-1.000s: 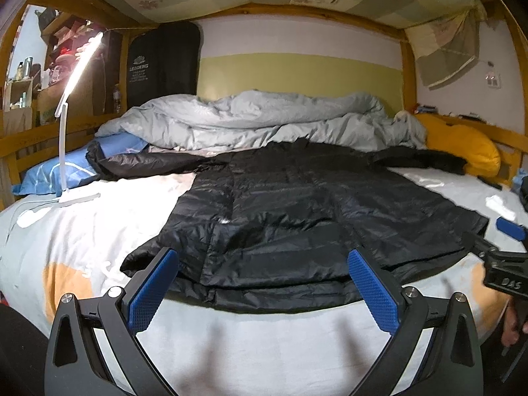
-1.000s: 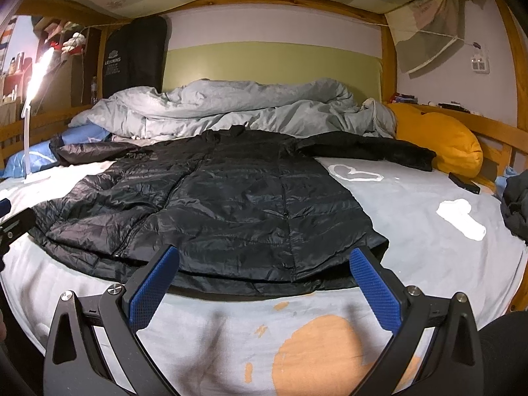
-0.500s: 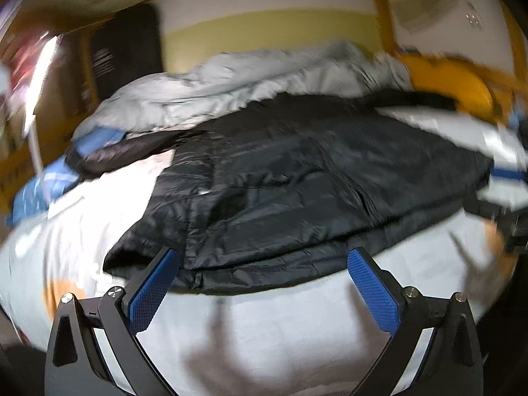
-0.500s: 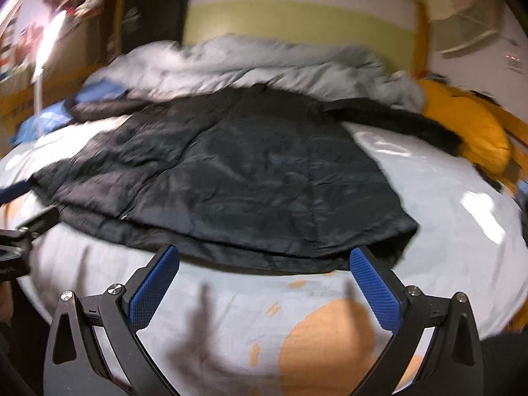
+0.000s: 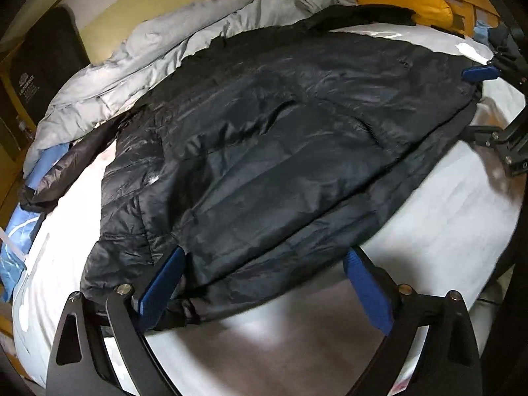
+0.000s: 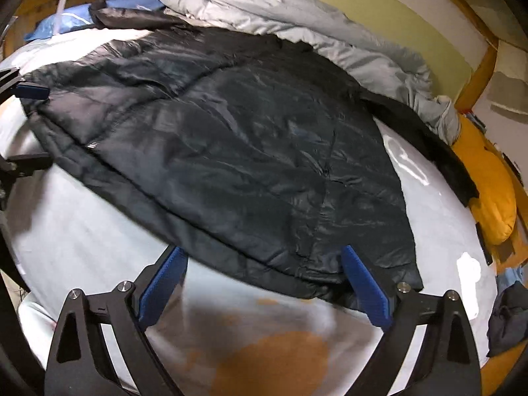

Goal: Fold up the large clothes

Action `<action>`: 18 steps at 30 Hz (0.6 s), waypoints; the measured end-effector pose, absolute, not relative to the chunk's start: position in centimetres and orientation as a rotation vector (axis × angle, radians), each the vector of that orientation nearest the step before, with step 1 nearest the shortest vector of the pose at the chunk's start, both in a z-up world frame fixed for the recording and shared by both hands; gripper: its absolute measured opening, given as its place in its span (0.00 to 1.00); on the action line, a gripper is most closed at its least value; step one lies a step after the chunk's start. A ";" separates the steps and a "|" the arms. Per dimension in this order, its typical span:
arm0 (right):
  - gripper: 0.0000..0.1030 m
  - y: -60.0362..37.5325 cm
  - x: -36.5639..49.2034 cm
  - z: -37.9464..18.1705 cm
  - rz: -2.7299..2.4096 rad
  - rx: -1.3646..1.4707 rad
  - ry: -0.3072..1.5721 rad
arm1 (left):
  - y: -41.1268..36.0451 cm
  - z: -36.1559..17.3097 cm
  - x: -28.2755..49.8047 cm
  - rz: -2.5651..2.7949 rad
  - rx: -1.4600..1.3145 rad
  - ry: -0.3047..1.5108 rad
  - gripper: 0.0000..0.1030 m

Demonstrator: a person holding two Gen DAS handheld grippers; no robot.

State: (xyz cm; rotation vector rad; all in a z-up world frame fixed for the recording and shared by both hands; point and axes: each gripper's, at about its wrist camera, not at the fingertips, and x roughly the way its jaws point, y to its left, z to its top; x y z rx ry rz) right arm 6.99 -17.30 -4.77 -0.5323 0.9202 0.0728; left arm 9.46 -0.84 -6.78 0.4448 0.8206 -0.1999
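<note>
A black puffer jacket [image 5: 280, 132] [image 6: 231, 148] lies spread flat on the white bed sheet [image 5: 429, 214], hem toward me and sleeves out to both sides at the far end. My left gripper [image 5: 264, 254] is open at the hem's left part; the hem edge lies between its blue pads, which do not press it. My right gripper [image 6: 260, 250] is at the hem's right corner. Its jaws are closing but still wide, with the hem between them and unpinched. Each gripper also shows at the edge of the other's view: the right gripper [image 5: 481, 102], the left gripper [image 6: 29, 125].
A crumpled grey duvet [image 5: 198, 33] [image 6: 297, 10] is heaped behind the jacket. A yellow pillow [image 5: 412, 0] [image 6: 488, 181] lies at the far right and a blue pillow [image 5: 16, 231] at the left. Dark clothes [image 6: 505, 323] sit at the right bed edge. The wooden bed frame [image 6: 478, 66] surrounds the mattress.
Both grippers have tilted down, rolled and moved forward to the jacket's hem, which now lies between the pads of each. The jacket has not moved.
</note>
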 end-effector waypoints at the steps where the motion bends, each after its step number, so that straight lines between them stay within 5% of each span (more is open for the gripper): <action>1: 0.87 -17.4 7.1 -4.7 0.042 -0.556 0.896 | -0.6 -6.8 9.7 -0.164 0.462 0.802 0.95; 2: 0.82 -17.6 7.2 -4.5 0.016 -0.575 0.874 | -0.2 -6.7 9.9 -0.138 0.480 0.785 0.95; 5: 0.47 -18.9 7.7 -4.0 -0.015 -0.553 0.854 | 1.4 -6.3 10.8 -0.058 0.512 0.744 0.91; 8: 0.23 -20.6 8.3 -3.4 -0.010 -0.473 0.870 | 3.3 -6.0 11.9 -0.002 0.493 0.745 0.58; 9: 0.15 -21.0 8.4 -3.2 -0.004 -0.451 0.868 | 3.9 -5.7 12.0 -0.001 0.469 0.741 0.32; 10: 0.10 -21.3 8.3 -2.9 0.006 -0.431 0.862 | 4.3 -5.4 12.0 -0.014 0.447 0.736 0.16; 18: 0.04 -20.6 5.2 3.3 0.025 -0.367 0.743 | 4.8 1.2 8.0 -0.029 0.362 0.587 0.10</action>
